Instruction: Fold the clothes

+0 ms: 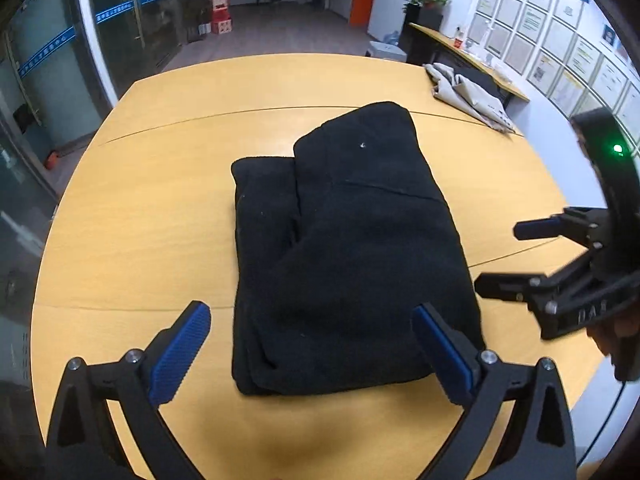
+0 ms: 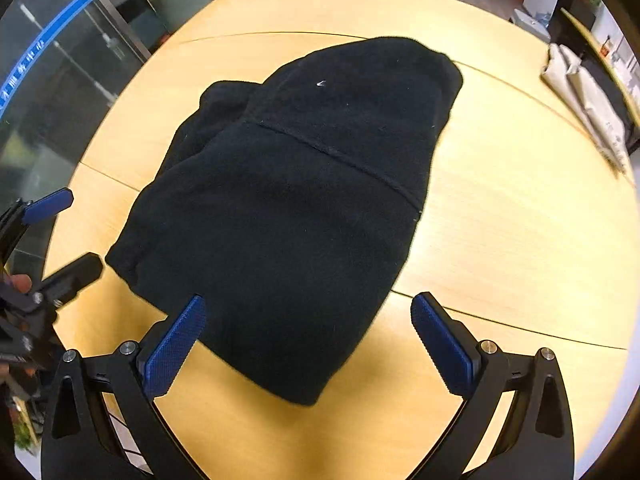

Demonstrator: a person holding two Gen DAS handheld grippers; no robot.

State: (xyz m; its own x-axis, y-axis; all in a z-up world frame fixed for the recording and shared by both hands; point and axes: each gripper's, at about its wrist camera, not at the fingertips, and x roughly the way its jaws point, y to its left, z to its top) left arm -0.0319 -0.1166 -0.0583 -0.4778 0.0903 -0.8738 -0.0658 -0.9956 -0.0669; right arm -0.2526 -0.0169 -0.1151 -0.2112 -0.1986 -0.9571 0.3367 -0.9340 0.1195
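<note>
A black fleece garment (image 1: 344, 248) lies folded into a thick bundle in the middle of the wooden table (image 1: 160, 200). It also shows in the right wrist view (image 2: 296, 208). My left gripper (image 1: 312, 320) is open and empty, hovering over the bundle's near edge. My right gripper (image 2: 308, 312) is open and empty above the bundle's near corner. The right gripper shows in the left wrist view (image 1: 496, 256) at the right, beside the bundle. The left gripper shows in the right wrist view (image 2: 68, 232) at the left edge, jaws apart.
A beige garment (image 1: 468, 96) lies crumpled at the table's far right edge; it also shows in the right wrist view (image 2: 588, 108). A side desk (image 1: 472, 56) with a plant stands behind it. Glass walls stand to the left.
</note>
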